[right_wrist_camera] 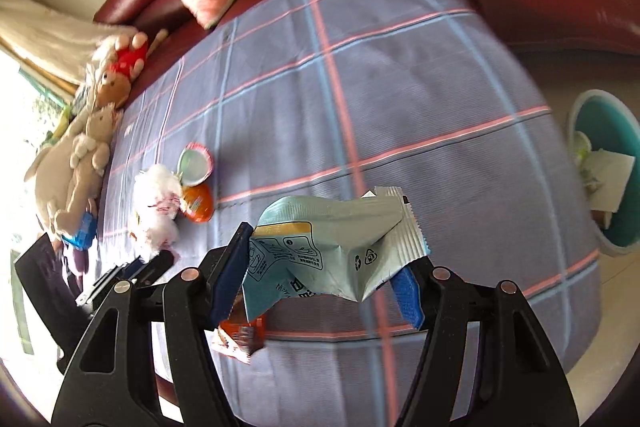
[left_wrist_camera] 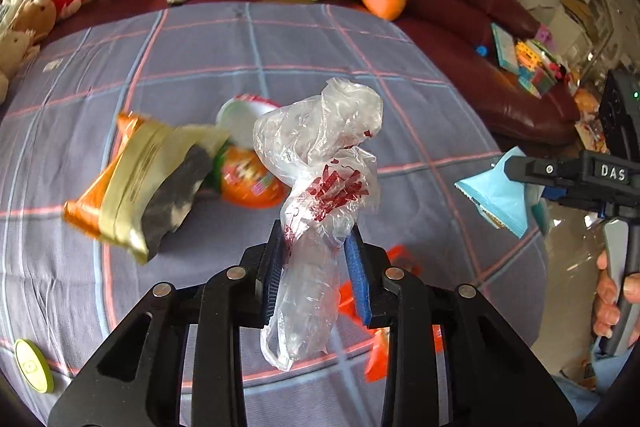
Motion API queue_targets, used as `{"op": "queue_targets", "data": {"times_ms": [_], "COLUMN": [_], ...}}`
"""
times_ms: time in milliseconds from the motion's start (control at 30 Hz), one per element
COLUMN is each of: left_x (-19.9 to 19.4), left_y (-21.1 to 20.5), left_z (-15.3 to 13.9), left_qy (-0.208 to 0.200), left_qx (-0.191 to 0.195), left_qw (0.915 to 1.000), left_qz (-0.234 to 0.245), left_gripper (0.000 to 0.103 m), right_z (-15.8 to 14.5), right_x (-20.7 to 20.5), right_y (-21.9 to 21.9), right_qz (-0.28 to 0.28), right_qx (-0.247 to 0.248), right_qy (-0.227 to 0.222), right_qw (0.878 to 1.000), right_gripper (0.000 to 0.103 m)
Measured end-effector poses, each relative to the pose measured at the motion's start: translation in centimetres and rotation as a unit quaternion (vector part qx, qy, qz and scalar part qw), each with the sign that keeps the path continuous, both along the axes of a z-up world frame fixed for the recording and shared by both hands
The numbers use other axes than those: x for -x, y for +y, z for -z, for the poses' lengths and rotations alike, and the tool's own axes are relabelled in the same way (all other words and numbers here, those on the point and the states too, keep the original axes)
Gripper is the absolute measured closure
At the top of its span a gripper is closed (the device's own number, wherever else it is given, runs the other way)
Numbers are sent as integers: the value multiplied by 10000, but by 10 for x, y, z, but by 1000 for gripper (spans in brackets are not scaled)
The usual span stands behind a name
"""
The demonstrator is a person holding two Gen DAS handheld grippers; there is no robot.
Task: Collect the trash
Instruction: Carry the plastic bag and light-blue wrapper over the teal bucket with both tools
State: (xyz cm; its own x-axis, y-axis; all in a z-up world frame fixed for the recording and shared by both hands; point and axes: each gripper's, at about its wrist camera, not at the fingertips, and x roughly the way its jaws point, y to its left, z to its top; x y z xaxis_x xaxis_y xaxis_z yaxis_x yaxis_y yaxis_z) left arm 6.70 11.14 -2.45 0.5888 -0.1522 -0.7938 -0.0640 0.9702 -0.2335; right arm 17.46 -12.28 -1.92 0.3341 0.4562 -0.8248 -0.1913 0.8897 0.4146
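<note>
left gripper low centre, pinching crumpled clear plastic bag with red print | featherlight, slippery, so it's best grabbed at the bunched neck | right gripper clamped on pale blue foil wrapper, crinkly-stiff | teal bin right edge

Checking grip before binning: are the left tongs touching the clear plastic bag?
Touching. The left wrist view shows the left tongs pinching the clear plastic bag between both pads.

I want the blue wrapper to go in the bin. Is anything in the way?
Nothing visible blocks it. The right gripper holds the blue wrapper above the tablecloth, and the bin stands open beyond the table's right edge.
</note>
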Motion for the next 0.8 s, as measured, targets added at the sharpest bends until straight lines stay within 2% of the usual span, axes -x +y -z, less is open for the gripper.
{"op": "queue_targets", "data": {"times_ms": [267, 400, 633, 800], "left_x": [-41, -62, -94, -114], "left_y": [-68, -118, -210, -271], "left_z": [-27, -35, -25, -12], "left_qy": [-77, -61, 126, 291], "left_qx": [-6, 78, -93, -144], "left_qw": [9982, 9946, 9839, 9748], "left_qz": [587, 1037, 1779, 2209], "left_gripper": [72, 72, 72, 72], "right_z": [-10, -10, -6, -8], "right_x": [-7, -4, 6, 12], "right_y": [-91, -150, -249, -299], "right_qz": [631, 1128, 2004, 2438], "right_qx": [22, -97, -216, -218], "right_qy": [-263, -337, -427, -480], "right_qw": [9977, 9930, 9786, 9684], "right_gripper": [42, 42, 42, 42]}}
